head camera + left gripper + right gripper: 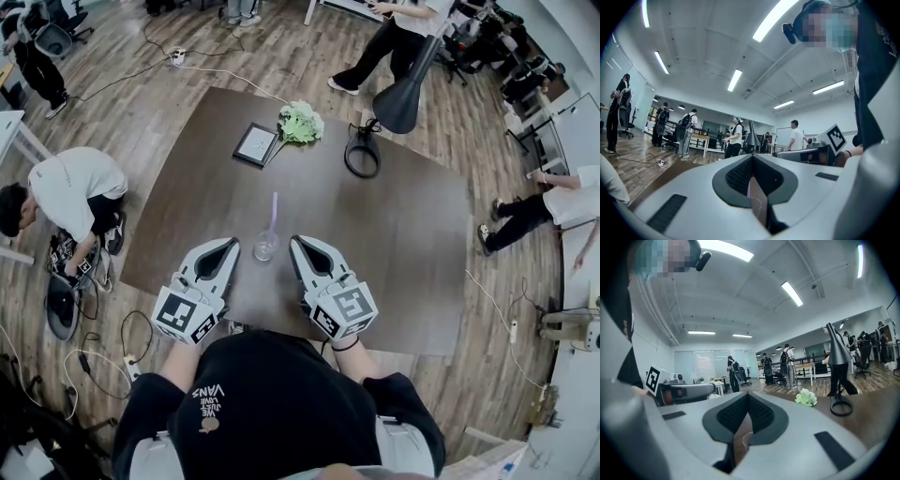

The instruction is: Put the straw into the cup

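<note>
A clear cup stands on the dark brown table near its front edge. A purple straw stands upright in the cup. My left gripper lies just left of the cup, jaws shut and holding nothing. My right gripper lies just right of it, also shut and holding nothing. In the left gripper view, the left gripper shows its tips together, with a bit of the cup below them. The right gripper view has the right gripper with tips meeting and the cup rim showing under them.
A small framed picture and a white-green flower bunch lie at the table's far side. A black lamp with a ring base stands at the far right. People stand and crouch around the table, and cables run over the wood floor.
</note>
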Tool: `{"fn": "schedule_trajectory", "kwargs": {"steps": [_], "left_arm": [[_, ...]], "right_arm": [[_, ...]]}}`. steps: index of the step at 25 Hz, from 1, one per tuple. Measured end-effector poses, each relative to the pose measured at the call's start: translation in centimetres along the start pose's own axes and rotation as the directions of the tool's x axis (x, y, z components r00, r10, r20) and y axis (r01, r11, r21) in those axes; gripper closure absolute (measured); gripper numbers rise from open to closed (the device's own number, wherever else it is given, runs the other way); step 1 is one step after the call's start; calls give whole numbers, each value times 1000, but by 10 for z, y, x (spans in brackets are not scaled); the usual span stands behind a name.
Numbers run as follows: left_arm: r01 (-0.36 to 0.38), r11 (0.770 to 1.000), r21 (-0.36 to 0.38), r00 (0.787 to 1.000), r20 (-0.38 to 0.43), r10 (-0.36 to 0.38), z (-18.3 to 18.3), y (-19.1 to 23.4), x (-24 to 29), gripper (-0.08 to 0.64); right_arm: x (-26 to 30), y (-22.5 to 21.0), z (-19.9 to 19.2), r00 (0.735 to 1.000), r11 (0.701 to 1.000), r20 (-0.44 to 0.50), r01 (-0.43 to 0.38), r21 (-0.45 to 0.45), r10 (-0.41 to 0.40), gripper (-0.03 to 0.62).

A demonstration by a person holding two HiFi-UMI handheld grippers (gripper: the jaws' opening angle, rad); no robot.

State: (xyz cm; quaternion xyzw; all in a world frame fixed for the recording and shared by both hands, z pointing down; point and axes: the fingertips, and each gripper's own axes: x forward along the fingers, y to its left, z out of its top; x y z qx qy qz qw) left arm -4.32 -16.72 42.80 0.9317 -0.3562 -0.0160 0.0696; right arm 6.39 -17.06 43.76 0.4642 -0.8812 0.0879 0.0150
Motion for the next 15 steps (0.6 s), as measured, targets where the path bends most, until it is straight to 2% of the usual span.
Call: {"fn": "schedule_trajectory", "kwargs": {"steps": [15], "left_arm": [[3, 1000, 2, 1000, -3, -3, -2, -1, 2, 551]], "right_arm": [[-1, -3, -4, 1000, 1000, -6, 8, 0, -8, 575]]}}
